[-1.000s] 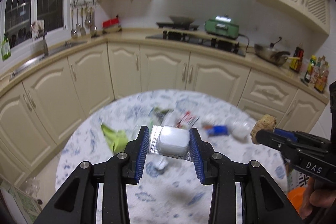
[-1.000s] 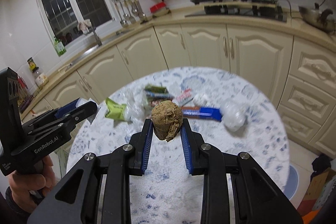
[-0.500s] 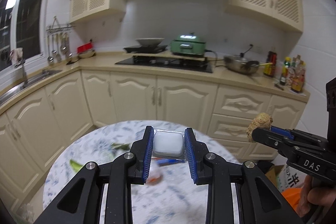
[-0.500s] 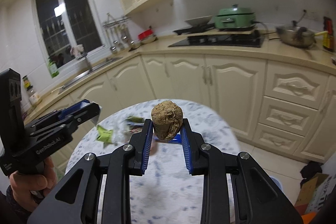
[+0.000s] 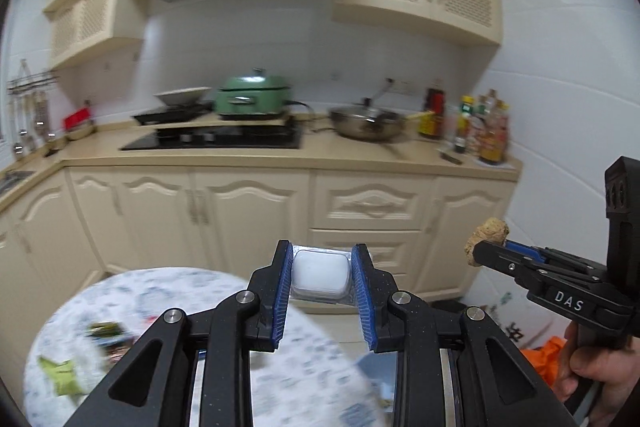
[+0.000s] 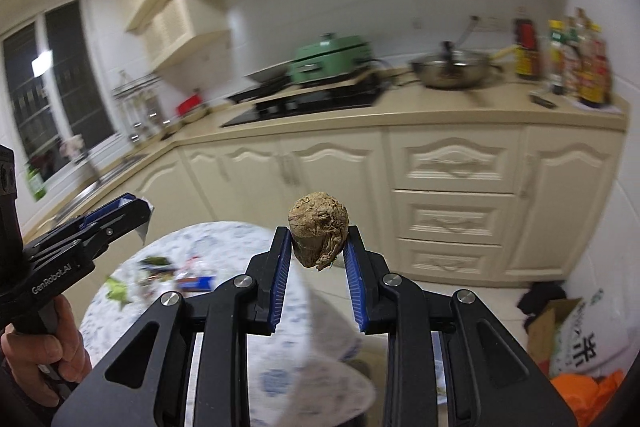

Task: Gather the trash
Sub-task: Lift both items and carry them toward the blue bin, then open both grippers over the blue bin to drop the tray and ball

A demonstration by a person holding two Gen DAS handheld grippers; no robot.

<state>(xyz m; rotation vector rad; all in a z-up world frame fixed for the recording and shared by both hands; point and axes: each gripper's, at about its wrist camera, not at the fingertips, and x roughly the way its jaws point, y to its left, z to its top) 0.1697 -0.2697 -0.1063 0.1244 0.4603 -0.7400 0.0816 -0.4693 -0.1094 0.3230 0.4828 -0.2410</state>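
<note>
Above table — left gripper clamps blister pack | right gripper clamps brown wad

The right claw is closed on a brown crumpled wad, pinched between its blue pads and held in the air above the near edge of the round patterned table. At the frame's left the left claw grips a pale packet whose edge shows past its tips. Blurred wrappers lie along the table's far left edge. An orange bag sits on the floor at lower right.
</note>
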